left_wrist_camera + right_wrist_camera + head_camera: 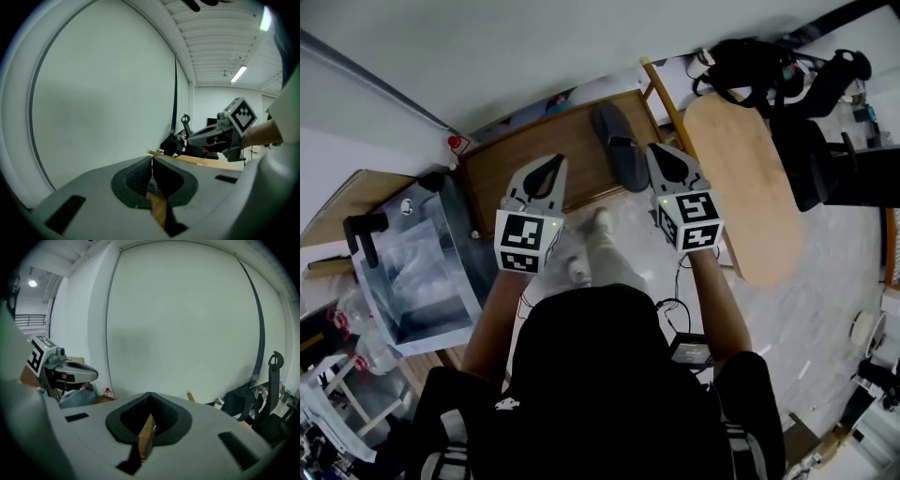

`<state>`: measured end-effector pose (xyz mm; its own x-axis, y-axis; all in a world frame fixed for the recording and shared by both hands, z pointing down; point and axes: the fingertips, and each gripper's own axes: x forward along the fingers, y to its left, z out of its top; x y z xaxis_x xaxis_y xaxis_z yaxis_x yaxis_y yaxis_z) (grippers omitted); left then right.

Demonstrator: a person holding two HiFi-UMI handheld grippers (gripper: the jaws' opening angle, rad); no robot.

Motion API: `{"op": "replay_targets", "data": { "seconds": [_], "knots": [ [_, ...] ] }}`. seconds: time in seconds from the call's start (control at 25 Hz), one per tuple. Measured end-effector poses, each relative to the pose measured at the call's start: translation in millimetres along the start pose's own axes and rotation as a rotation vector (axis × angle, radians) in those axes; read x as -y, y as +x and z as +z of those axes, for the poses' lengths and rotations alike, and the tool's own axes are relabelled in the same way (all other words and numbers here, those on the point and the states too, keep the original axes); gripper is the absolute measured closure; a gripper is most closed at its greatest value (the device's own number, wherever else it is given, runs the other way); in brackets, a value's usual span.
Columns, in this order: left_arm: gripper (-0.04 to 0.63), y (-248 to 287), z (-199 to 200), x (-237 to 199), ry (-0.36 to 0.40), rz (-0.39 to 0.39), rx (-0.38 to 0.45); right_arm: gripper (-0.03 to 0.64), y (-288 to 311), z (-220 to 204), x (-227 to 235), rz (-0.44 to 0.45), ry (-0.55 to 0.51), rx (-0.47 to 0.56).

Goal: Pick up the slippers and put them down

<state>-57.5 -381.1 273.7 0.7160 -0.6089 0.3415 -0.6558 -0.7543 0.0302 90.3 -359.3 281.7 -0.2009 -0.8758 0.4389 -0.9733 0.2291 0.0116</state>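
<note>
Slipper (pixel 619 145), dark, lies on the wood board (pixel 511 173) by the far wall, toe twd wall, heel at the board's near edge. Only one shows; part of its right side is cut off by the right gripper (pixel 657 150). Neither gripper view shows it: both look mostly at white wall.

Left gripper (pixel 554 160) is over the board, left of the slipper and apart from it. Its jaws are pressed together w/ nothing btwn. Right gripper is just right of the slipper, jaws also pressed together and empty. Touching or above it, can't tell.

Bare wood lies open btwn left gripper and slipper. Oval table (pixel 745 187) crowds the right side, its edge close by the right gripper.

Clear bin (pixel 417 267) sits near left; contents too blurred to tell.
</note>
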Motion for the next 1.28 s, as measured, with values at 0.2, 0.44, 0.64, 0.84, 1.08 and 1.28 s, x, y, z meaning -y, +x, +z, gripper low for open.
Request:
{"op": "replay_targets", "data": {
  "seconds": [0.2,0.44,0.64,0.84,1.08,1.28],
  "knots": [
    [0.588,34.1,-11.7,0.6,-0.021,-0.011,-0.040,0.618,22.8,-22.8,18.3,0.027,0.006,-0.073],
    [0.588,61.2,-35.2,3.8,-0.049,-0.020,-0.097,0.618,47.0,-62.1,32.8,0.067,0.032,-0.166],
    [0.588,73.5,-57.6,6.2,-0.074,-0.021,-0.145,0.617,68.6,-105.0,37.6,0.113,0.040,-0.275],
    [0.588,83.5,-75.3,2.3,-0.076,-0.010,-0.177,0.617,91.3,-150.4,37.0,0.151,0.031,-0.411],
    [0.588,92.6,-91.0,-4.8,-0.118,-0.005,-0.218,0.601,111.0,-189.9,39.9,0.172,0.033,-0.523],
    [0.588,95.7,-100.5,-8.8,-0.120,0.007,-0.240,0.529,126.6,-213.4,43.3,0.179,0.059,-0.588]
  ]
}}
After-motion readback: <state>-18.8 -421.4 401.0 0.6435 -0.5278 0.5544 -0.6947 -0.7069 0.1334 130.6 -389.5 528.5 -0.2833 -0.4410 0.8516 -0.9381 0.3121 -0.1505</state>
